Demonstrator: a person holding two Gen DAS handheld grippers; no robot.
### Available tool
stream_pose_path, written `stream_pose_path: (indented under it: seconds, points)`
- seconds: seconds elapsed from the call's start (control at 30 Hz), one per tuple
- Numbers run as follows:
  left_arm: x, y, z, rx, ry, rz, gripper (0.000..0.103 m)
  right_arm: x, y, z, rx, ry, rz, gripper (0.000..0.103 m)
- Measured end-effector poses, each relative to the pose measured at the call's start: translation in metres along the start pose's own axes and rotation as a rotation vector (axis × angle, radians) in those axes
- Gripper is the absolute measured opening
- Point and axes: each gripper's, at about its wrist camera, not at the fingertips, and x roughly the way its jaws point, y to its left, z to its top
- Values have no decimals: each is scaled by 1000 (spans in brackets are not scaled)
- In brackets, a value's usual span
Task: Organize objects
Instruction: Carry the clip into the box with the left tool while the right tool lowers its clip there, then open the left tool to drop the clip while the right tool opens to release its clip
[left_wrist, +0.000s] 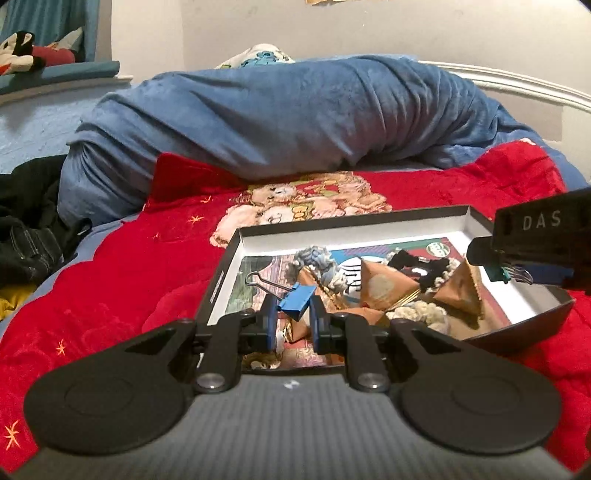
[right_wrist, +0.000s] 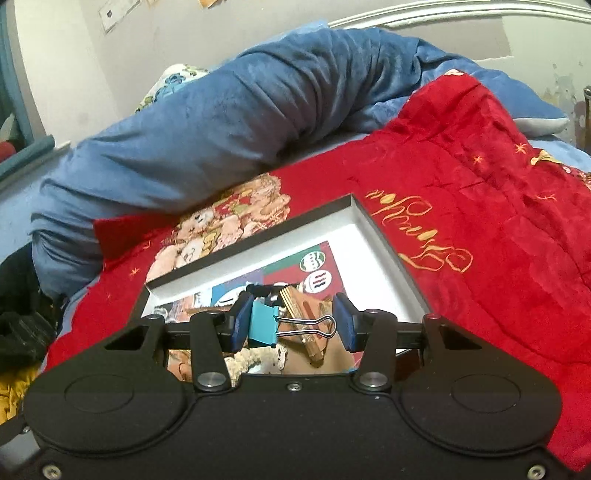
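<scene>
Across the red bedspread (left_wrist: 122, 254) sat the box (left_wrist: 351, 218); each hand-held gripper pinched a light, stiff, slippery binder clip: left (left_wrist: 293, 319) blue (left_wrist: 297, 301), right (right_wrist: 293, 325) teal (right_wrist: 263, 326), best gripped on the flat bodies

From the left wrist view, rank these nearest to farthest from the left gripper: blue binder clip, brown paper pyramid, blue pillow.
1. blue binder clip, pinched in the left gripper.
2. brown paper pyramid, right, inside the box.
3. blue pillow, beyond the box, across the bed.
</scene>
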Motion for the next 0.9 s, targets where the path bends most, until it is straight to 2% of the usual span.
stream_pose_path:
  seconds: [0.33, 0.9]
  points:
    - [3, -5, -7, 24, 9, 18, 22, 14, 1, -11, -4, 74, 3, 45]
    - [5, -11, -11, 42, 12, 12, 23, 20, 3, -15, -13, 88, 10, 46]
